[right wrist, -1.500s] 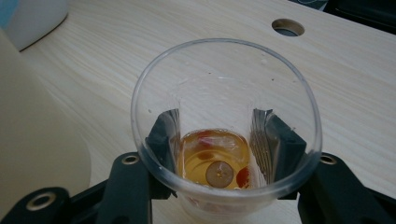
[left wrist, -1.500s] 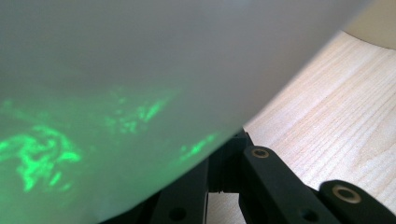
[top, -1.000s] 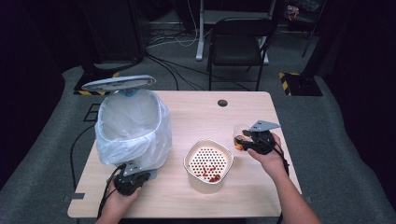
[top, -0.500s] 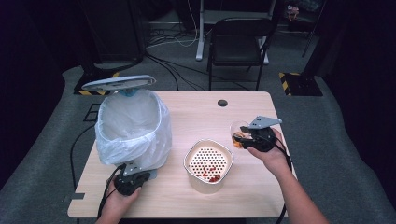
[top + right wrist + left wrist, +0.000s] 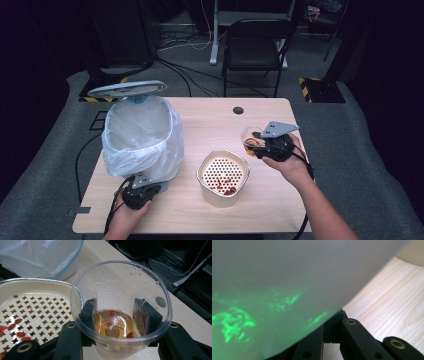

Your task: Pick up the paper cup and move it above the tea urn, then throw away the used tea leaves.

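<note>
The right gripper [image 5: 115, 322] jaws squeeze a cup [image 5: 120, 307] beside the strainer bowl [image 5: 223, 176], probably to tip next; the left gripper [image 5: 141, 192] jaws hide behind the bag [image 5: 274, 290], so I cannot tell.

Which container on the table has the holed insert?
The cream strainer bowl, front centre between both hands, with red bits on its perforated insert. The bag-lined bin and the clear cup in the right gripper have none.
</note>
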